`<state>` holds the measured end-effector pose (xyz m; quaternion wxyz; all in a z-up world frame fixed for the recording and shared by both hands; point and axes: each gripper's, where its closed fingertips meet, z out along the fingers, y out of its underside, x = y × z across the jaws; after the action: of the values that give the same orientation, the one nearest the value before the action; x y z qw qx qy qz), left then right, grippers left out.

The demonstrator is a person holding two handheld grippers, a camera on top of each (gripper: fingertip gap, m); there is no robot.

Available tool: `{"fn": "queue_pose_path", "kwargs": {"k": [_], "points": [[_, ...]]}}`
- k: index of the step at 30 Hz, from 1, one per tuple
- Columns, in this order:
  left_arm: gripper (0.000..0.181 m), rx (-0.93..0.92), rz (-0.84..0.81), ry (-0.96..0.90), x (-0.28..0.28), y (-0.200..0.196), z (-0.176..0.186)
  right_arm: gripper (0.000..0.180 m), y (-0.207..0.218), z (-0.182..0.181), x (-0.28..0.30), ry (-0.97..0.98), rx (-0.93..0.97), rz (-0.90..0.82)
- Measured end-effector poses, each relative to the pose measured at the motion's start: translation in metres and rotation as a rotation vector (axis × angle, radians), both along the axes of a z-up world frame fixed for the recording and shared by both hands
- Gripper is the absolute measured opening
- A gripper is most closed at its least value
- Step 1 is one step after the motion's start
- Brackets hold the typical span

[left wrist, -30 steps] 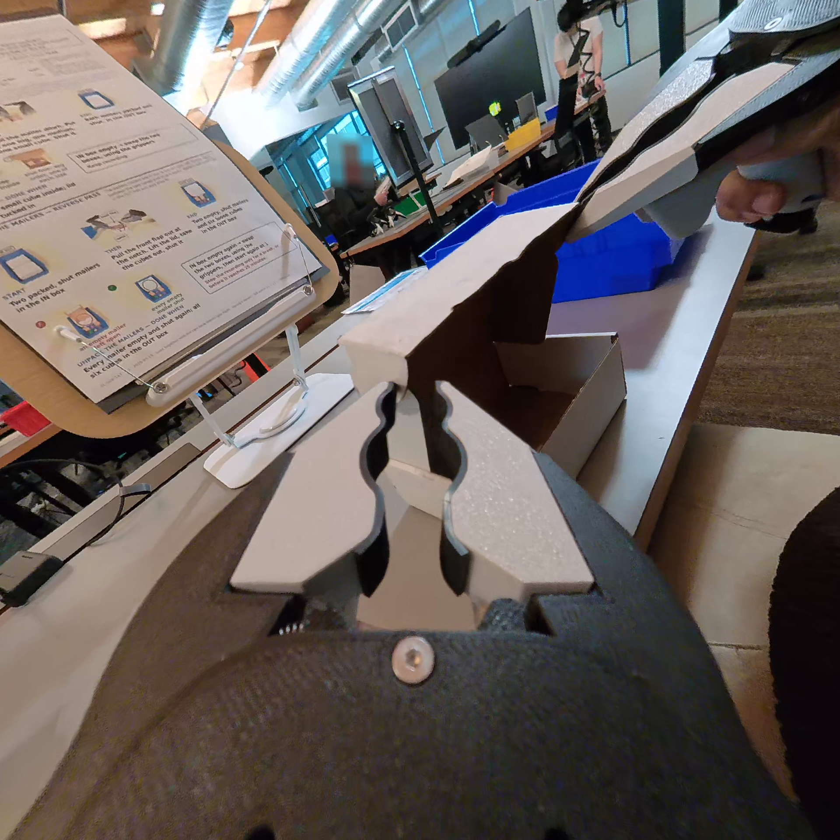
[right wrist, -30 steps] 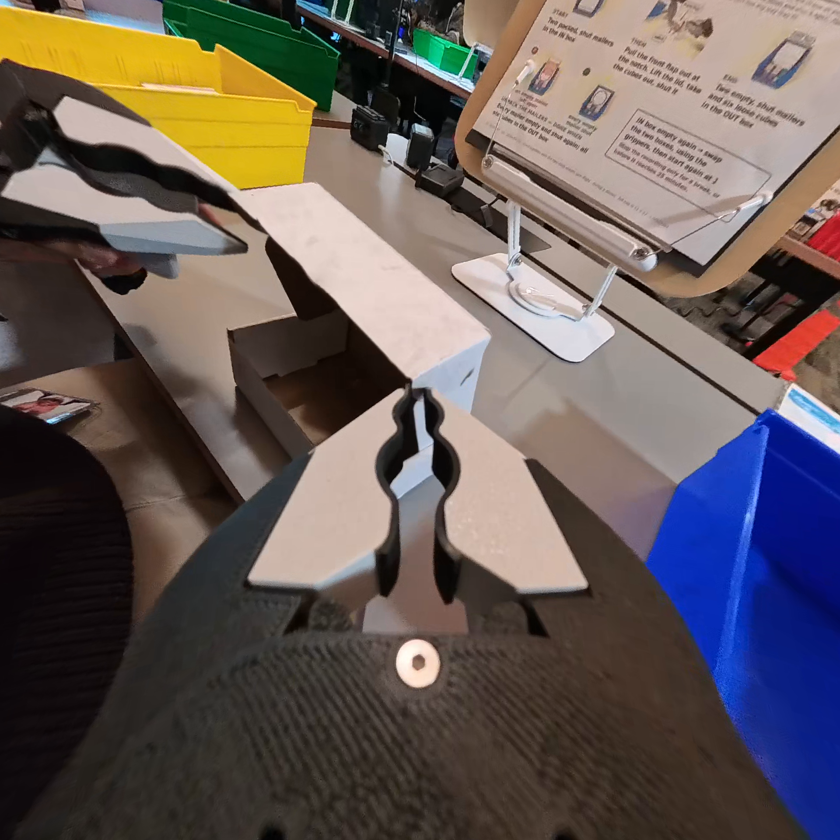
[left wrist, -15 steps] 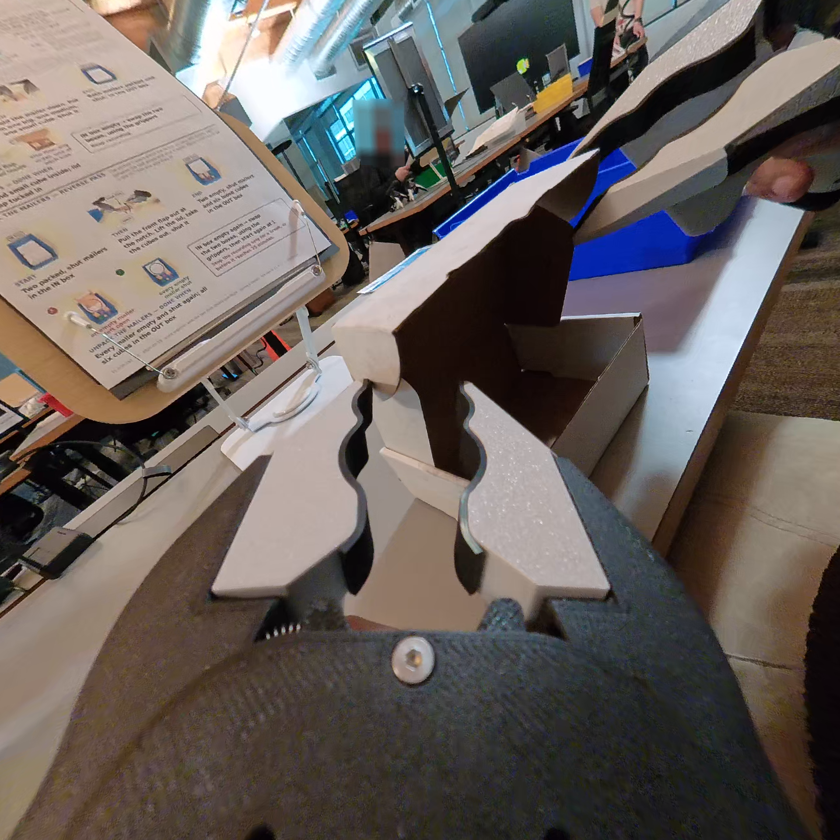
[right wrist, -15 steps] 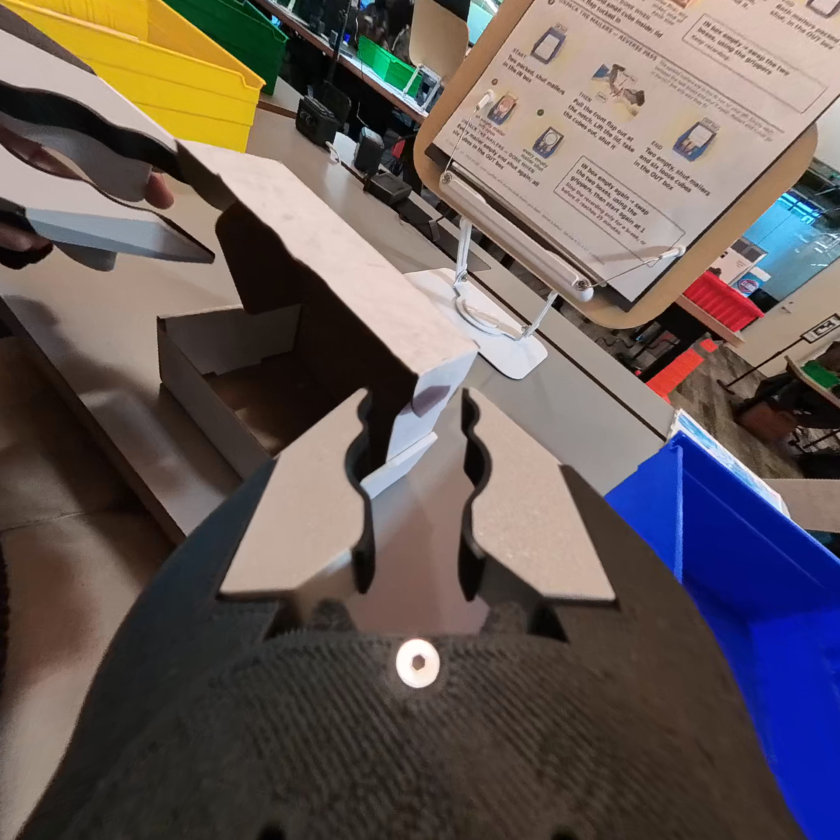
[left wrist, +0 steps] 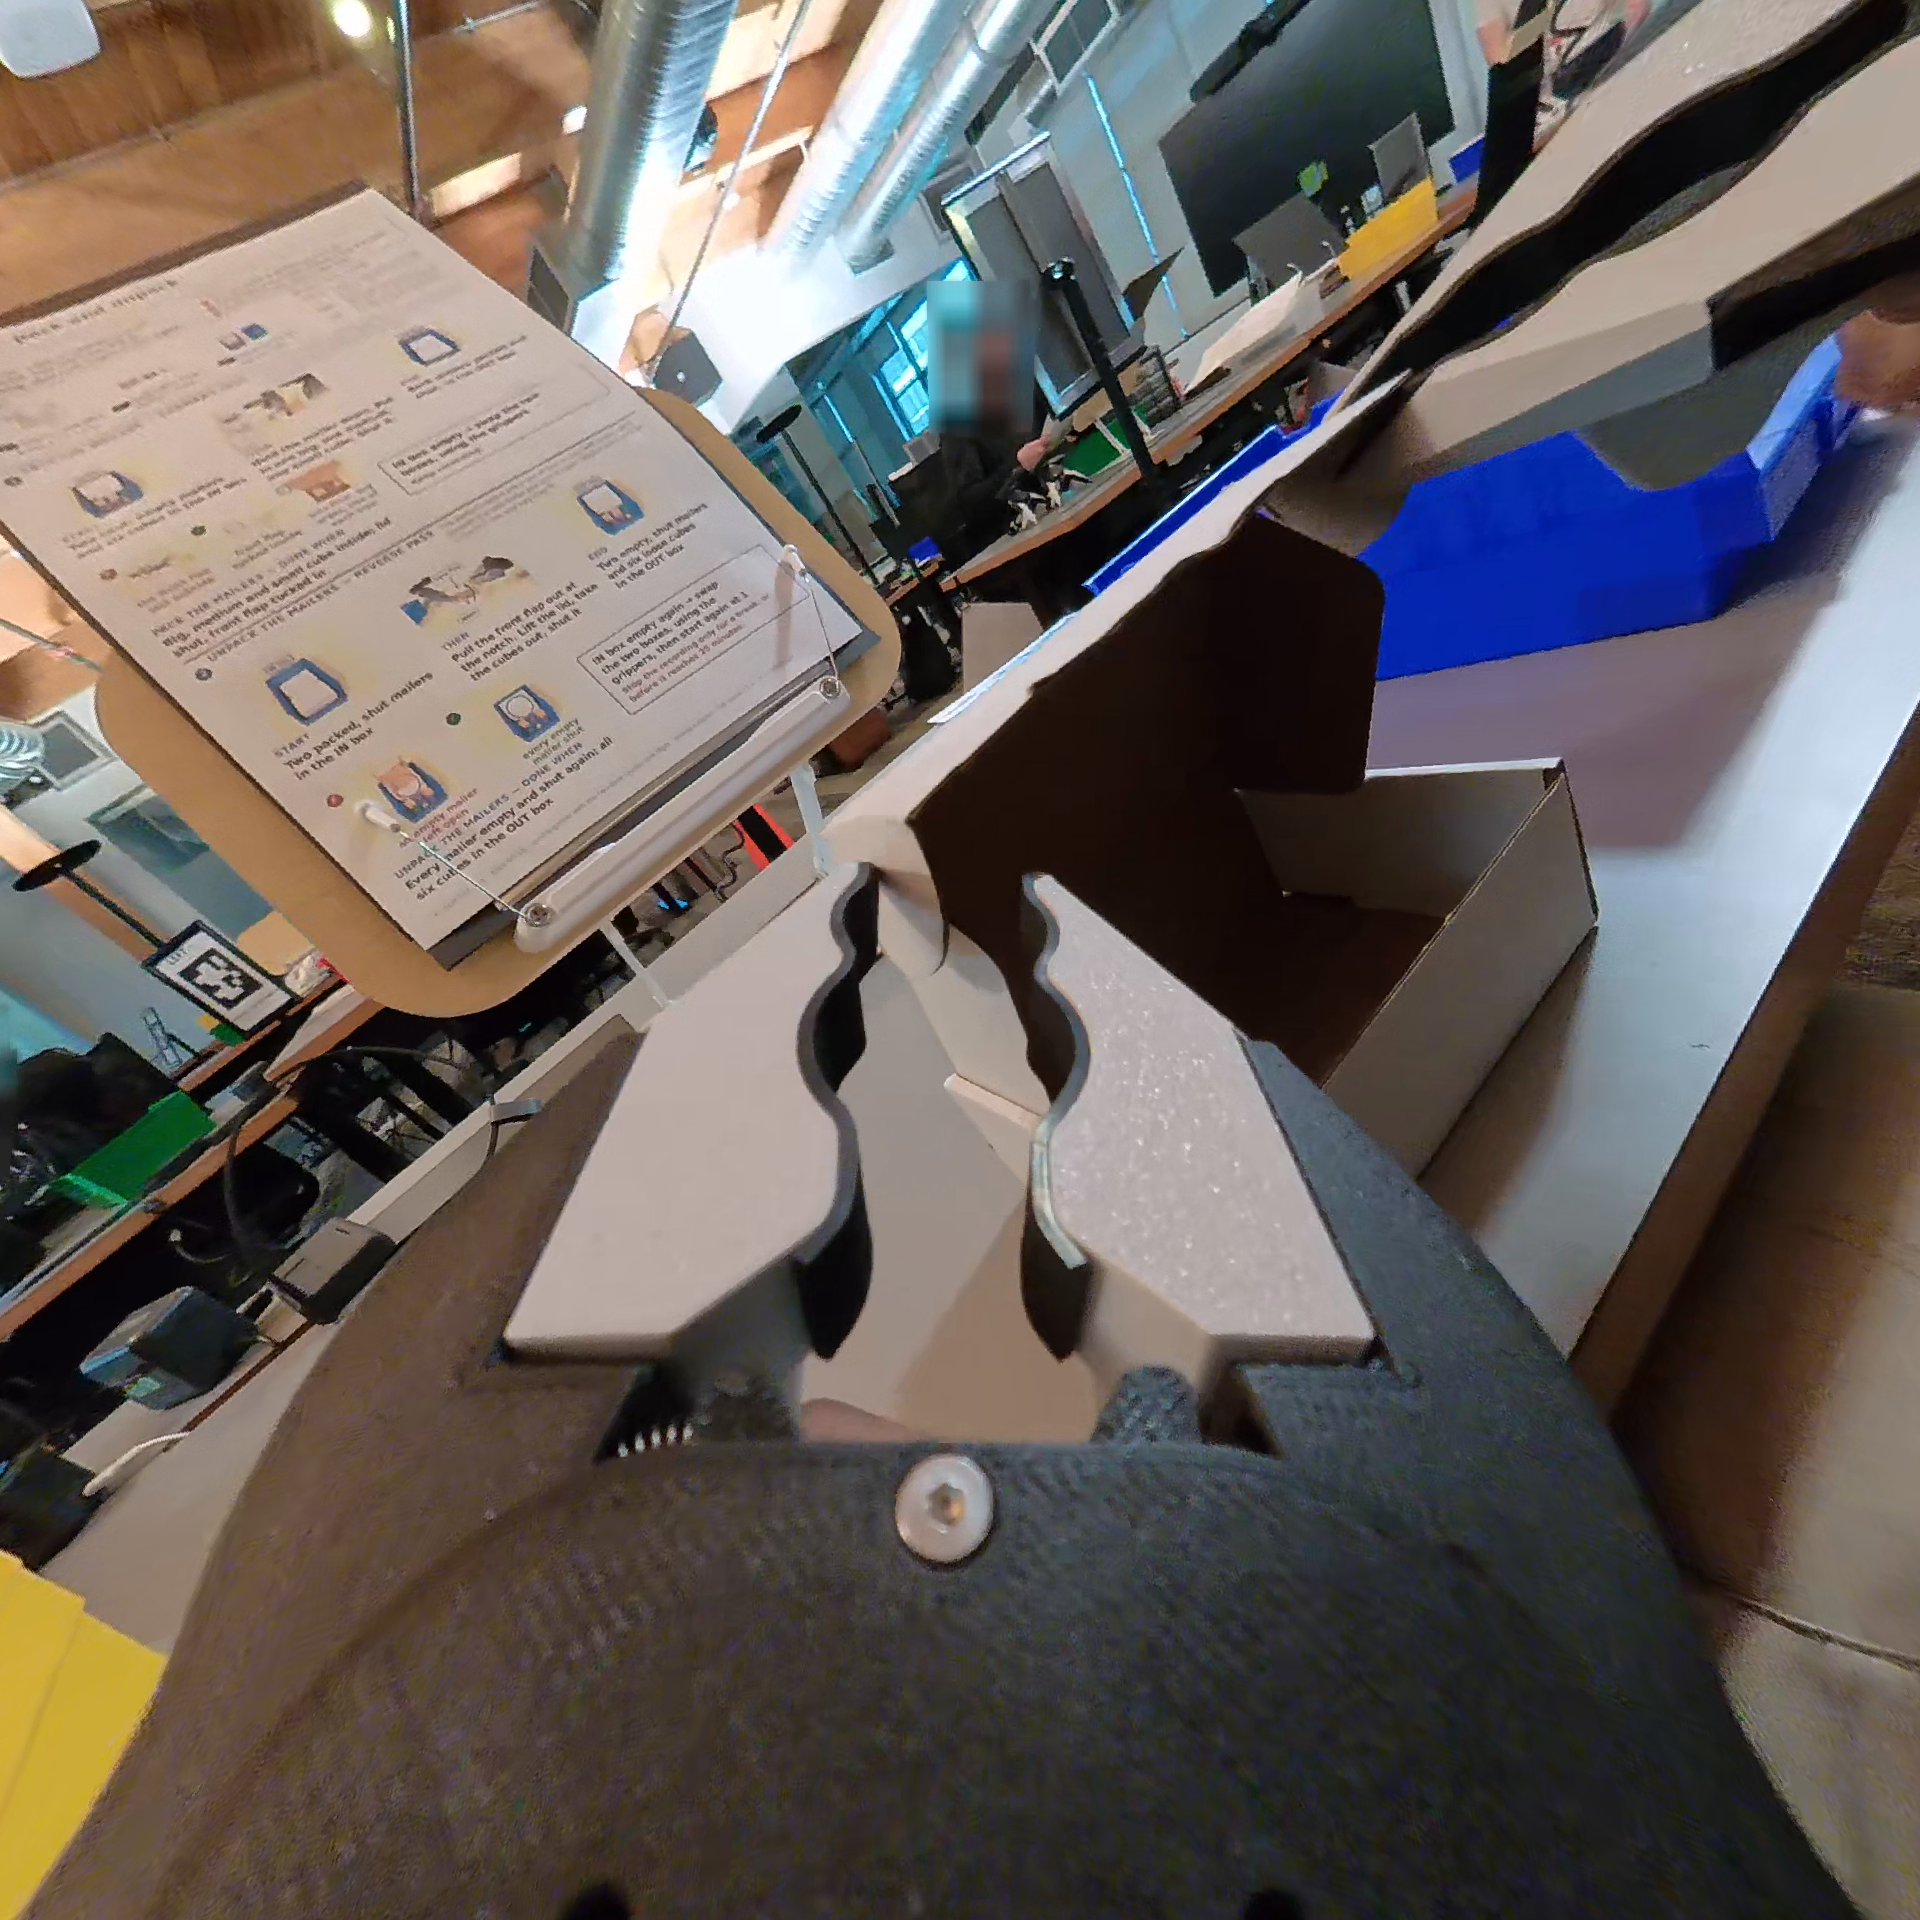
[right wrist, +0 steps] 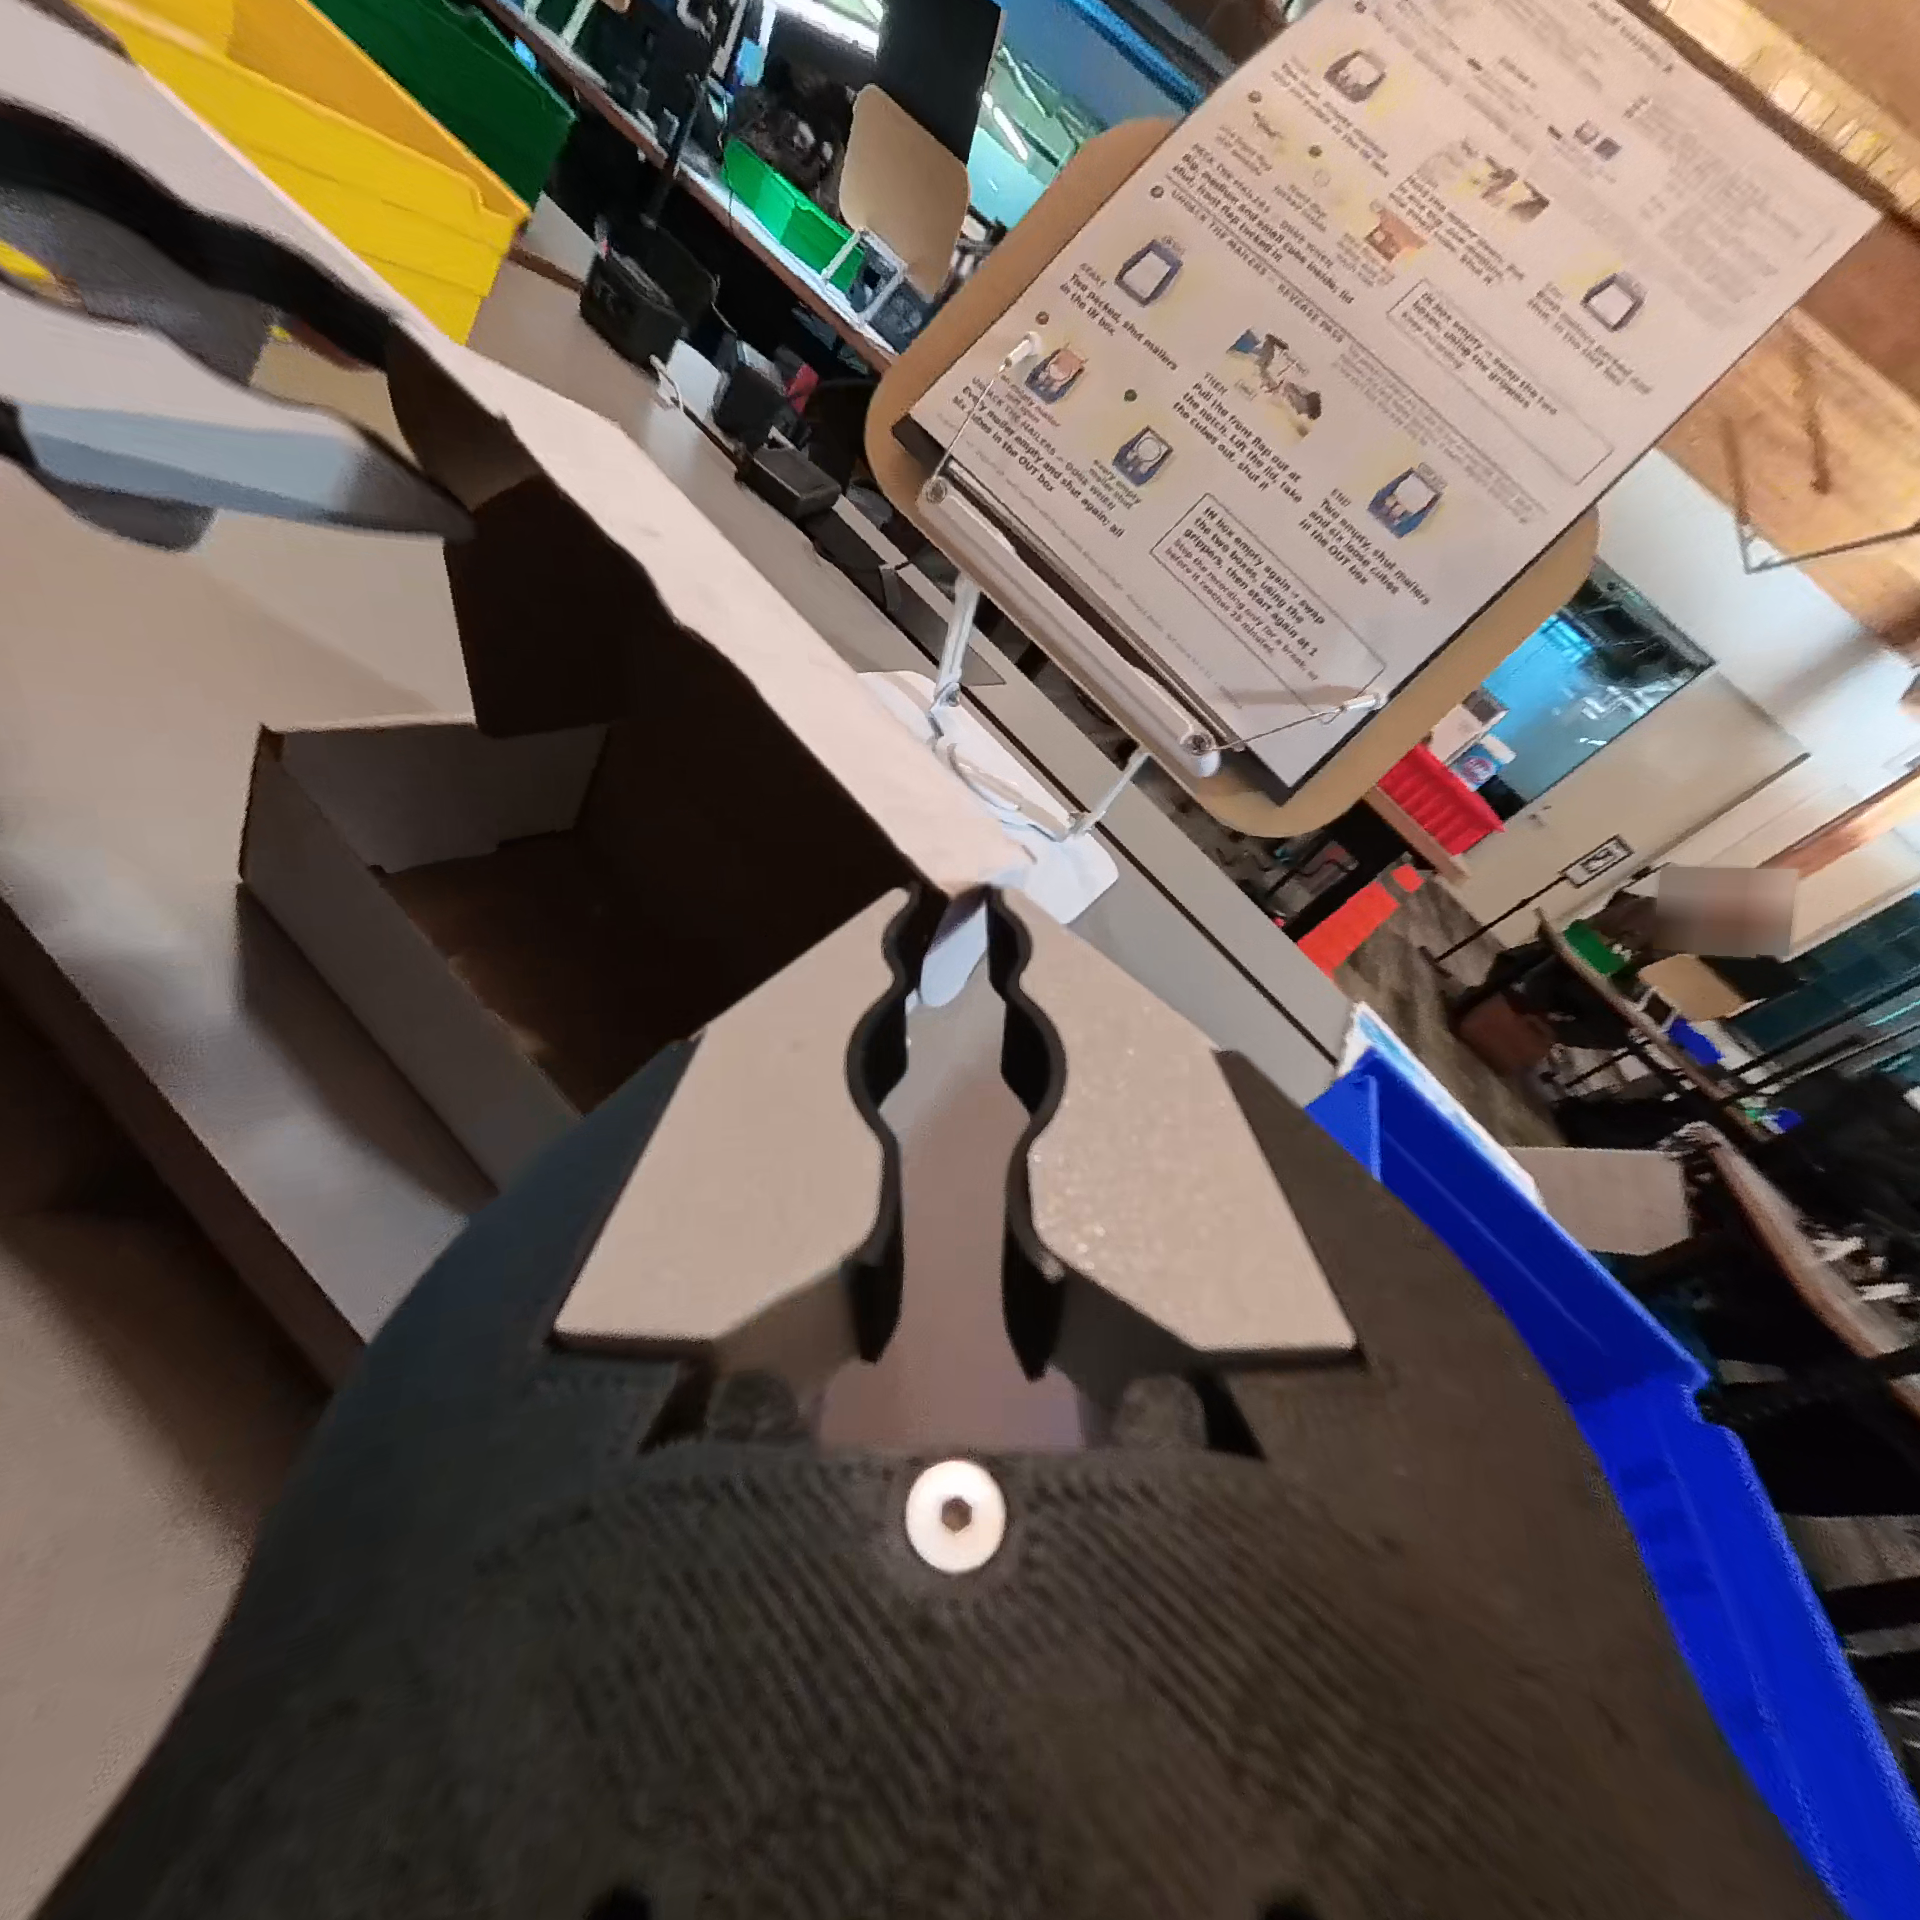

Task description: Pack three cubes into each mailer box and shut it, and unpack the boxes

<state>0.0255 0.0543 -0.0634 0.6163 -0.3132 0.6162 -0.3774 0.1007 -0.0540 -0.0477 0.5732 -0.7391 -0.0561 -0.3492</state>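
A white mailer box (left wrist: 1455, 997) stands open on the grey table, its lid (left wrist: 1143, 748) raised and its brown inside facing me. No cubes show. My left gripper (left wrist: 945, 894) is closed on the lid's near corner, with the front flap between its fingers. My right gripper (right wrist: 953, 904) is shut on the lid's front flap (right wrist: 951, 956) at the other corner. Each gripper also shows in the other's view: the right gripper (left wrist: 1371, 416) at top right, the left gripper (right wrist: 426, 426) at top left. The box base (right wrist: 343, 935) sits near the table's front edge.
An instruction sheet on a white stand (left wrist: 416, 623) rises behind the box and shows in the right wrist view (right wrist: 1299, 364) too. A blue bin (right wrist: 1558, 1299) sits to the right, a yellow bin (right wrist: 364, 187) to the left. The table's front edge (left wrist: 1714, 1039) runs close by the box. There is about 15 cm between the tips of the two grippers.
Both grippers opened half a second ago and have closed again on the lid's front corners. The lid has swung higher, and both cameras now tilt upward.
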Motion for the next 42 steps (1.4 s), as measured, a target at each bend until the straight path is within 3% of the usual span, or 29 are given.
{"fn": "queue_pose_path", "kwargs": {"k": [4, 11, 22, 31, 36, 42], "points": [[0.013, 0.008, 0.023, -0.016, -0.001, 0.005, 0.003, 0.008, -0.002, -0.001, -0.003, -0.02, -0.042, 0.008], [0.032, 0.01, -0.052, -0.008, -0.005, -0.006, 0.001, 0.003, -0.007, 0.002, -0.009, 0.178, -0.037, 0.086], [0.026, 0.024, -0.168, 0.049, -0.013, -0.022, -0.003, 0.002, -0.012, -0.003, -0.007, 0.325, -0.096, 0.065], [0.025, 0.1, -0.142, 0.284, -0.005, -0.022, -0.052, 0.002, -0.013, -0.044, 0.0, 0.471, -0.256, 0.032], [0.027, 0.103, -0.113, 0.322, -0.003, -0.018, -0.061, 0.002, -0.01, -0.051, -0.001, 0.479, -0.269, 0.027], [0.065, 0.019, -0.007, 0.363, -0.007, -0.009, -0.056, 0.002, -0.012, -0.052, 0.004, 0.51, -0.241, 0.018]]}}
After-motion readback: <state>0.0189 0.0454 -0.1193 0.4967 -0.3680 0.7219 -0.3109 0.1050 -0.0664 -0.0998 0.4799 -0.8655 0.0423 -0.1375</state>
